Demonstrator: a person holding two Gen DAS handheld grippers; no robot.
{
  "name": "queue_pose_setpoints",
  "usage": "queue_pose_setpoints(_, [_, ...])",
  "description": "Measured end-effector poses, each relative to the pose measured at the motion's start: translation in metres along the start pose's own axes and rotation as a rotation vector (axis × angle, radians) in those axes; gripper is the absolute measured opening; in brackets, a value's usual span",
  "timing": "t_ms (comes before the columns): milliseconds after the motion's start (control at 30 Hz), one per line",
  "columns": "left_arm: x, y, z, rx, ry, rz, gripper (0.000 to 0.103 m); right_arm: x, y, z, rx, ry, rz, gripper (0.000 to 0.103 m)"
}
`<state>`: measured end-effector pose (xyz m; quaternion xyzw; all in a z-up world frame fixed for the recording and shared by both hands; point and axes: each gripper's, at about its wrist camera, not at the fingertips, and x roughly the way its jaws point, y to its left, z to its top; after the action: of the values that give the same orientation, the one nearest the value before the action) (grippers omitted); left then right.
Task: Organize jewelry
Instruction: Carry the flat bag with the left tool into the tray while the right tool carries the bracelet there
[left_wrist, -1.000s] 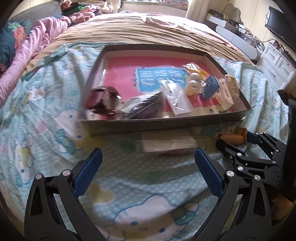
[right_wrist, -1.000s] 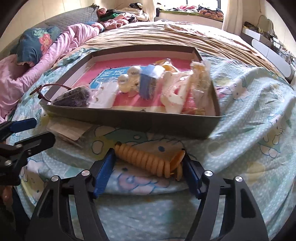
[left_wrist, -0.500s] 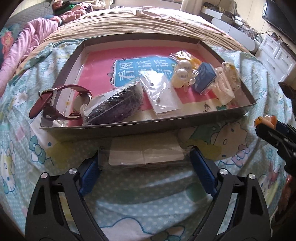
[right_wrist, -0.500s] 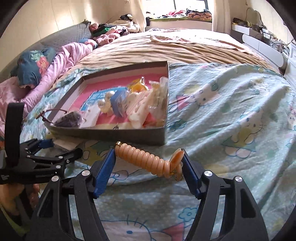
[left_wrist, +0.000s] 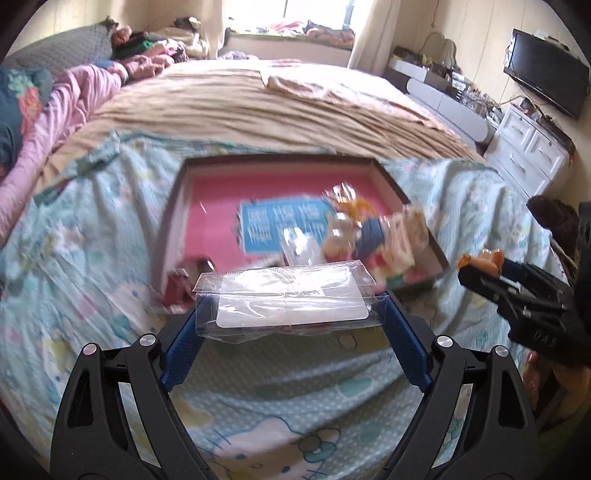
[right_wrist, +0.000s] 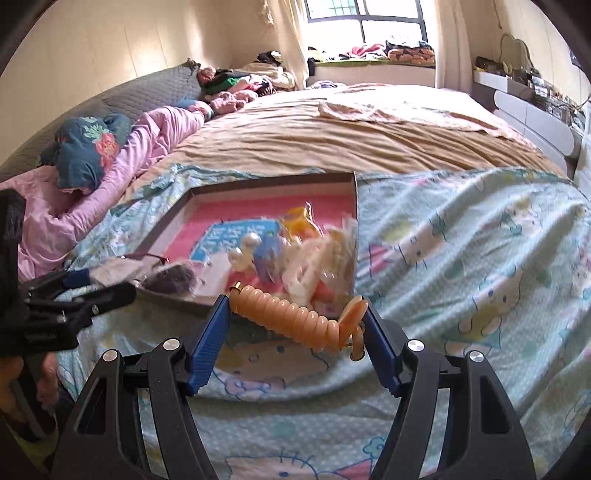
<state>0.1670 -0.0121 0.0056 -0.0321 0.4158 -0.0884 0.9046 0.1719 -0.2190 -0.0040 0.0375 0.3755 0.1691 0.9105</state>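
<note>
My left gripper (left_wrist: 290, 314) is shut on a clear plastic bag (left_wrist: 284, 295) with a white card in it, held in the air in front of the box. My right gripper (right_wrist: 295, 325) is shut on an orange spiral hair tie (right_wrist: 291, 319), also lifted above the bedsheet. A shallow brown box with a pink floor (left_wrist: 218, 206) lies on the bed ahead. It holds several packets and hair pieces at its right end (left_wrist: 373, 229). The box also shows in the right wrist view (right_wrist: 273, 184). The right gripper shows at the right of the left wrist view (left_wrist: 480, 264).
The box rests on a light blue cartoon bedsheet (right_wrist: 461, 258). A tan blanket (left_wrist: 258, 107) covers the far bed, with pink bedding (right_wrist: 110, 192) at the left. White drawers (left_wrist: 532, 155) and a TV (left_wrist: 546, 81) stand at the right.
My left gripper closed on the clear bag and lifted it off the sheet. My right gripper rose with the hair tie. Both views tilted up away from the bed.
</note>
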Motion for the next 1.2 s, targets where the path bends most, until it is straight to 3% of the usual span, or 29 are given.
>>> queue_pose_setpoints(300, [-0.004,0.015,0.031,-0.009,-0.048,0.035,0.082,-0.007,0.005,0.024,-0.022,-0.065,-0.002,0.068])
queue_pose_setpoints(667, [0.007,0.018,0.046,0.009,-0.054,0.051,0.082,-0.004,0.007,0.047,-0.043,-0.112,-0.02,0.068])
queue_pose_setpoints(1200, [0.048,0.024,0.046,0.015,0.023,0.066,0.082,0.048,0.013,0.027,-0.058,0.003,-0.031,0.068])
